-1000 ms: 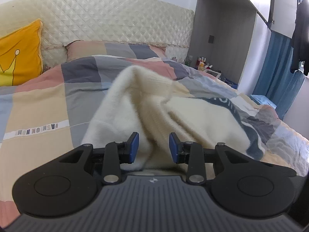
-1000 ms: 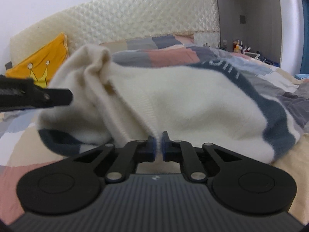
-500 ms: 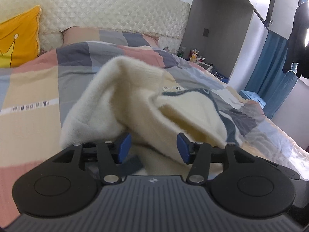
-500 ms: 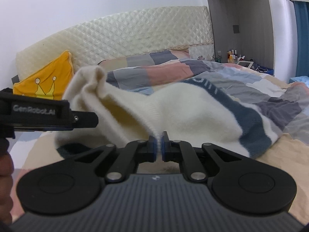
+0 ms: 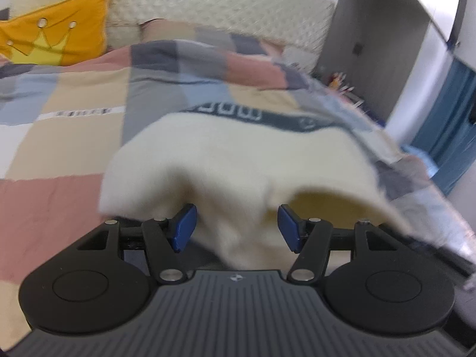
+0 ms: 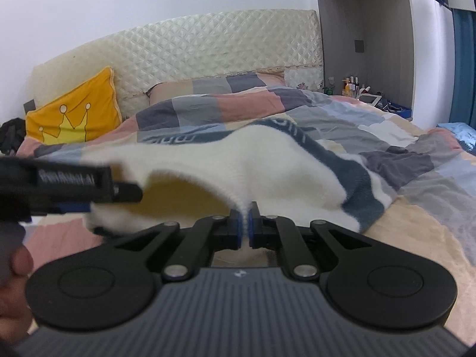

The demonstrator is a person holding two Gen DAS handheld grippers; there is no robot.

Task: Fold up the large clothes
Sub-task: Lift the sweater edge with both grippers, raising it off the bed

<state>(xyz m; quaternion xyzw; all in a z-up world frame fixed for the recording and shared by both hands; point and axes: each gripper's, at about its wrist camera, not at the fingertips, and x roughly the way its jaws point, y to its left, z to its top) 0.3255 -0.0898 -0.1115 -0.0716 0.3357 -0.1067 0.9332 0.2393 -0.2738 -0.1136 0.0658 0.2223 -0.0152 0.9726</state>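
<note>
Sweater [image 6: 267, 166], cream with a dark lettered band, lies draped across the bed [image 6: 416, 208] in the middle of both views. Right tongs [image 6: 244, 226] stay clamped on its near edge. Left tongs [image 5: 235, 227] have spread wider than half a second ago, cloth sagging loose between them, gripping nothing. That side looks released, so the fold seems laid down.

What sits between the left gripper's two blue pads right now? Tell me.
A hanging fold of the cream sweater lies between the open left gripper's pads, touching neither pad clearly; the blurred left wrist view shows it.
</note>
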